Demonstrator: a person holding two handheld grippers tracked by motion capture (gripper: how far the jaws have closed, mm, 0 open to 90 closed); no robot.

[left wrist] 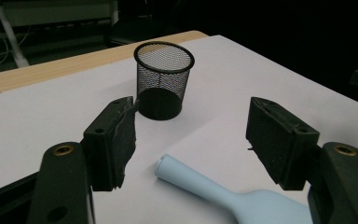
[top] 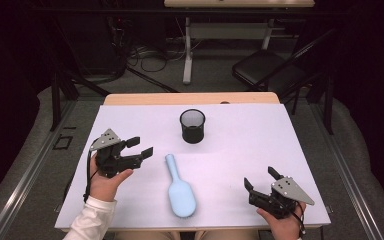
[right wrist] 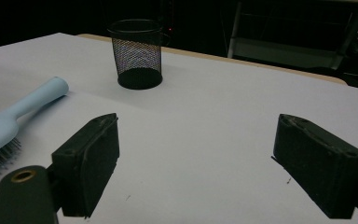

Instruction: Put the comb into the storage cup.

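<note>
A pale blue hairbrush [top: 179, 190] lies flat on the white table top [top: 240, 150], handle pointing away from the person, head near the front edge. Its handle [left wrist: 191, 179] shows between the left jaws, and its bristled head [right wrist: 0, 135] at the left of the right gripper view. A black mesh cup [top: 192, 126] stands upright behind it, also seen as the cup [left wrist: 163, 79] and the cup [right wrist: 137, 53]. My left gripper [top: 140, 146] is open, left of the brush handle, holding nothing. My right gripper [top: 261, 178] is open near the front right corner, empty.
The table's wooden far edge [top: 190, 98] shows beyond the white sheet. Past it stand a black chair [top: 267, 70], a white table leg [top: 187, 55] and floor cables [top: 145, 57]. Bare white surface lies between the cup and the right gripper.
</note>
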